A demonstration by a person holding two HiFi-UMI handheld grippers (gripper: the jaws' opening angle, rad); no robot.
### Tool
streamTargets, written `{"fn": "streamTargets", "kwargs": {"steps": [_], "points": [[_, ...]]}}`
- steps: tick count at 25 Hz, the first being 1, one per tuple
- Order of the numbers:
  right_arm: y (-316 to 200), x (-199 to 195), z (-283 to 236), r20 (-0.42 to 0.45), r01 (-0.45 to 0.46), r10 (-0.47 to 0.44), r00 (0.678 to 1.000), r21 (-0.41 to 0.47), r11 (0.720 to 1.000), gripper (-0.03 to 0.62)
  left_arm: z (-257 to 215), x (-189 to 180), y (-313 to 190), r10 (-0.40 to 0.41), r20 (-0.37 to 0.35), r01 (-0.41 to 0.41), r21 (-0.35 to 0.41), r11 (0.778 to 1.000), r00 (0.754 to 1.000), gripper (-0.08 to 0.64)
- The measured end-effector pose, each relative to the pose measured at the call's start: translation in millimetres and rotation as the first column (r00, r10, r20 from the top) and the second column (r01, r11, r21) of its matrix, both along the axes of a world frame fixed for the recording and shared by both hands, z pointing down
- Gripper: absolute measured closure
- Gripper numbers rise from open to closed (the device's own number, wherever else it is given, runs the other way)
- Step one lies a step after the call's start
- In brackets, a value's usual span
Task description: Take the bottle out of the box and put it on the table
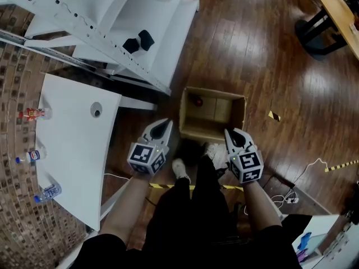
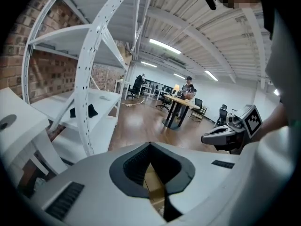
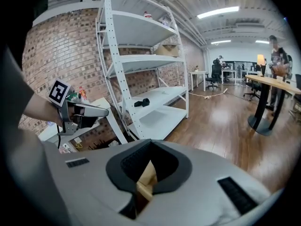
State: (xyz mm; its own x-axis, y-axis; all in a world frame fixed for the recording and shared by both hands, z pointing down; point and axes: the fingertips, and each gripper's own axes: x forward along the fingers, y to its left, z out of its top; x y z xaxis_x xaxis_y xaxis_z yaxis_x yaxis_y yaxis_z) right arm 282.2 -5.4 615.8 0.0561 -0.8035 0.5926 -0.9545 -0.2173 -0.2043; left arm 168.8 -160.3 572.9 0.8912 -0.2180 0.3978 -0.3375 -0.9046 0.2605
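Note:
An open cardboard box (image 1: 213,116) stands on the wooden floor in front of the person's feet. A small dark red thing (image 1: 198,101) lies in its far left corner; I cannot tell if it is the bottle. My left gripper (image 1: 166,122) hangs just off the box's near left corner, jaws together and empty. My right gripper (image 1: 230,132) hovers at the box's near right edge, also shut and empty. In each gripper view, brown cardboard (image 2: 155,187) (image 3: 146,175) shows through the gap behind the closed tips. The white table (image 1: 73,144) is at the left.
Three bottles (image 1: 33,114) (image 1: 31,156) (image 1: 47,193) lie along the table's left edge by a brick wall. A white shelf rack (image 1: 129,32) stands beyond the table and box. A dark-based desk (image 1: 331,21) is far right. Cables (image 1: 291,195) trail on the floor near right.

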Motion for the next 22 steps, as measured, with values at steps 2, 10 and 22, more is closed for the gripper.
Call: {"fn": "streamTargets", "kwargs": {"steps": [2,10,22], "points": [[-8.9,9.9,16.4,0.003,0.008,-0.008,1.000,-0.021,1.000,0.589,20.6,14.6,-5.0,0.003,0.027,-0.002,-0.022,1.000,1.000,0.557],[-38.0,35.1,86.1,0.066,0.053,-0.047,0.997,-0.094,0.994,0.589,92.8,57.1,-21.8,0.051,0.137,-0.041,-0.079,0.996,0.989,0.557],[-84.1,35.1,248.0,0.026,0.081,-0.079,0.997,-0.078,0.994,0.589,257.4,73.4,-31.7,0.060,0.166,-0.049,-0.070,0.996,0.984,0.557]]}}
